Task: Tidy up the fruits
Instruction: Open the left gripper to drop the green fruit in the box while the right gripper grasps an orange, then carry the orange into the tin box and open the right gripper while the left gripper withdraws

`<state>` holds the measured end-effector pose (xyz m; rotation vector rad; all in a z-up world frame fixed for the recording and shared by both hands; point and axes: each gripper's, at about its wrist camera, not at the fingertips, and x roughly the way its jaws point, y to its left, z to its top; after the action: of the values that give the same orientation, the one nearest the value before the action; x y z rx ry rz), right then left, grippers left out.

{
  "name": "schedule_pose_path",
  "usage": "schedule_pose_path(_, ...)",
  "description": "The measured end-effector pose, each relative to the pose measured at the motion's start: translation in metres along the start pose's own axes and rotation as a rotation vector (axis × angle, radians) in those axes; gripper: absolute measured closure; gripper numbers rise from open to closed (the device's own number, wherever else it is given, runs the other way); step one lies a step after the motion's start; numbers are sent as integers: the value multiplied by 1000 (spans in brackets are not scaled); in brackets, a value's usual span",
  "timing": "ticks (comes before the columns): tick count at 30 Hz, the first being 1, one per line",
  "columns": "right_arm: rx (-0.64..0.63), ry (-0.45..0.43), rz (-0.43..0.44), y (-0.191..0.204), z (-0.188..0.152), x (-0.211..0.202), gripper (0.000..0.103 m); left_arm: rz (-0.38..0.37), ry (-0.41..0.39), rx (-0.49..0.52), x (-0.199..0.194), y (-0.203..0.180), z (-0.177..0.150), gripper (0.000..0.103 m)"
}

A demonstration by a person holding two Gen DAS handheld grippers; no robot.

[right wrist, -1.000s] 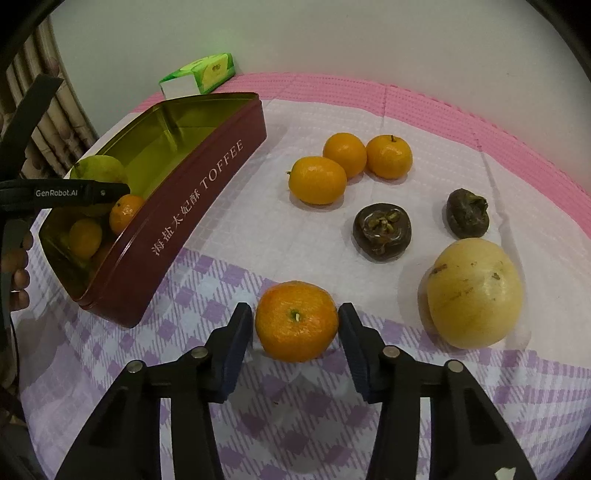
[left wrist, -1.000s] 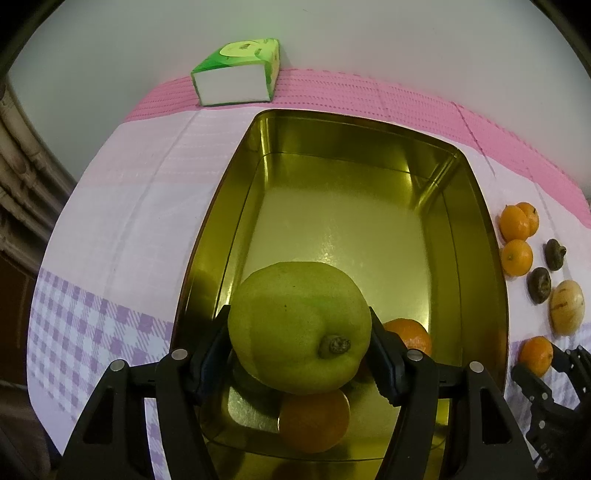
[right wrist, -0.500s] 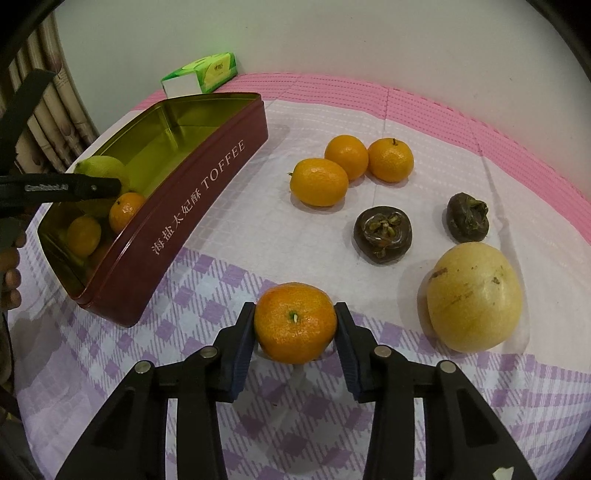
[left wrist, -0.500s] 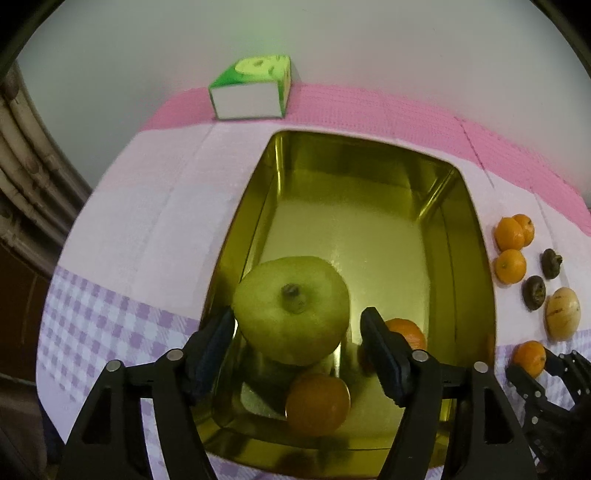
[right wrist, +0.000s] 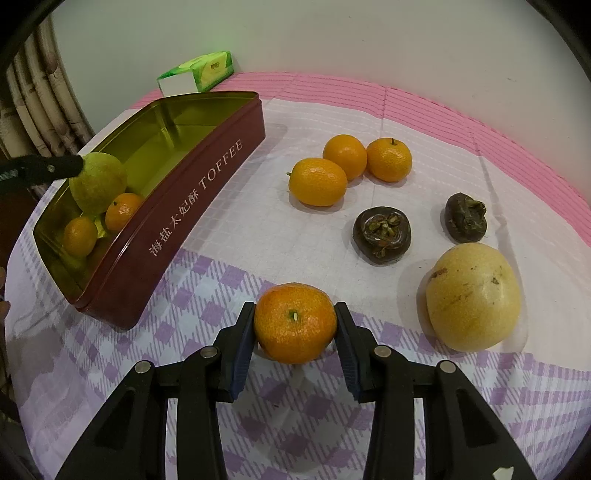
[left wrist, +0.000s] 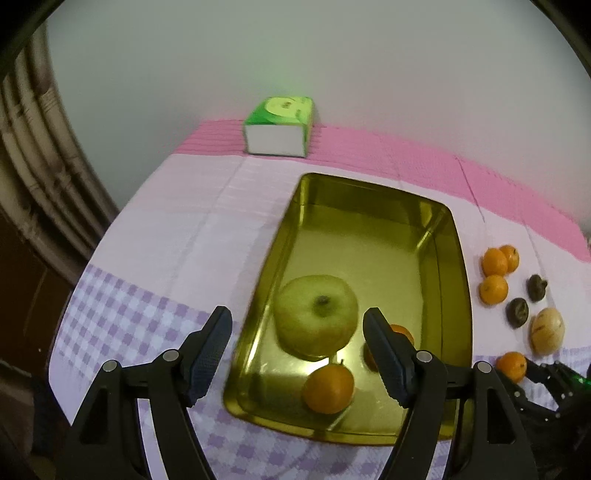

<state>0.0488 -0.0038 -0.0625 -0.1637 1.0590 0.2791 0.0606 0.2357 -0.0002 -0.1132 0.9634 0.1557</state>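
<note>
Right wrist: checked tablecloth (right wrist: 207,288) meets plain wall (right wrist: 332,33); curtain (right wrist: 40,92) left.

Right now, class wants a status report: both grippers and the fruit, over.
Left gripper open above the toffee tin, green pear released inside. Right gripper shut on a mandarin. Nothing in the way.

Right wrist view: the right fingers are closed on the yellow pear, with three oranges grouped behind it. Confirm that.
Not the yellow pear: it lies untouched to the side. The right wrist view shows the right gripper closed on an orange, both pads against its sides. Three oranges are indeed grouped behind.
</note>
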Motion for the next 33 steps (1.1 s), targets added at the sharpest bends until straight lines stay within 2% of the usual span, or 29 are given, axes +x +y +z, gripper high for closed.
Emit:
schedule_pose_path(8, 6, 3, -2, -1, 1, 1, 64, 7, 26, -75, -2, 27, -5, 29)
schedule_pose_path(15, 8, 7, -7, -1, 1, 1, 64, 35, 36, -91, -7, 39, -14, 29)
schedule_pose_path(23, 2, 10, -31, 4, 7, -3, 64, 93, 29, -151, -11, 57, -14, 26)
schedule_pose_path(28, -4, -9, -26, 9, 16, -11, 64, 87, 16, -178, -14, 61, -13, 22)
schedule_pose_path(33, -20, -46, 3, 18, 31, -25, 64, 113, 0, -212, -16, 69, -11, 21)
